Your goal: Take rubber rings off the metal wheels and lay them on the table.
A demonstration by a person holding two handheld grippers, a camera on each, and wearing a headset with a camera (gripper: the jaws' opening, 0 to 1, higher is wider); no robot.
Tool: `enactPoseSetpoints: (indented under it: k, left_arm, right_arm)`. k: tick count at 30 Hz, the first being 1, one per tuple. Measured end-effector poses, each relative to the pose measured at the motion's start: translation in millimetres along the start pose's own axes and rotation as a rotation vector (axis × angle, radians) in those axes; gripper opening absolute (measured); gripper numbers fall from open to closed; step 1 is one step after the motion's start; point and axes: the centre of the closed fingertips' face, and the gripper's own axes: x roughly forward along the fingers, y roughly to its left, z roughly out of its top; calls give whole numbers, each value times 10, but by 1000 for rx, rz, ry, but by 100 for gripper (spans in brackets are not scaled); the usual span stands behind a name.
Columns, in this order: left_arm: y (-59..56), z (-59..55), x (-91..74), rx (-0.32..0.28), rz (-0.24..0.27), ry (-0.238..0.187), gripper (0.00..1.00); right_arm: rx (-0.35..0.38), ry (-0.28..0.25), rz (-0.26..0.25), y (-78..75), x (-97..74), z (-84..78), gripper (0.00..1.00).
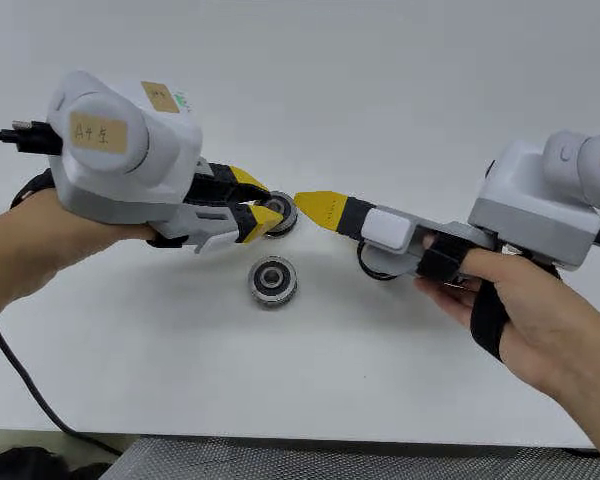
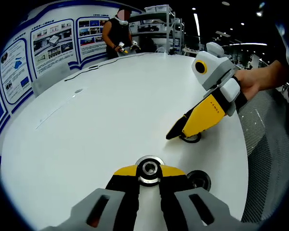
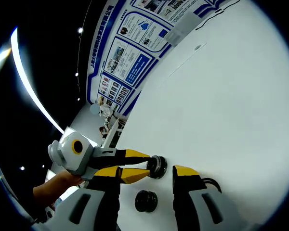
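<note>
Rubber rings (image 1: 253,284) look to be on both wheels, dark bands round bright hubs, so I'd judge the stripping of the gripped one is only being set up. The white counter (image 1: 400,100) carries everything.

The left claw (image 1: 263,203) is clamped on a metal wheel (image 1: 279,213) near the middle of the counter. I cannot tell whether the wheel is lifted clear of the top. The right claw (image 1: 315,206) has its jaws apart. Its yellow tip points at the held wheel from just beside it, not quite touching as far as I can see.

A second wheel (image 1: 273,281) lies on the counter toward the front edge, free of both claws. Under the right claw a thin black loop (image 1: 365,266) rests on the counter. It may be a ring already off, though it could be a cord.

Next, I'd say, the right claw must nip only the rubber band's edge and peel it sideways off the hub while the left claw holds firm. Then the ring goes down on the counter.

The right gripper view settles what the head view hides: the gap between that claw's own jaws, with the held wheel lined up ahead of it. The left gripper view shows the hub face-on between the yellow tips. It also shows another person (image 2: 118,31) standing at the counter's far edge.
</note>
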Motion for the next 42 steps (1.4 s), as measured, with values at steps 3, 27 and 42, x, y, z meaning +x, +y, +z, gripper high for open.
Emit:
enactPoseSetpoints:
  k: [3, 27, 42]
  left_arm:
    - [-10, -7, 9, 18, -5, 6, 14]
    - [0, -19, -2, 44, -27, 33, 12]
    - [1, -16, -5, 37, -29, 25, 12]
  right_arm:
    - [1, 3, 2, 5, 19, -6, 45]
    - [19, 48, 51, 112, 310, -77, 50]
    - [7, 59, 32, 89, 350, -104, 50]
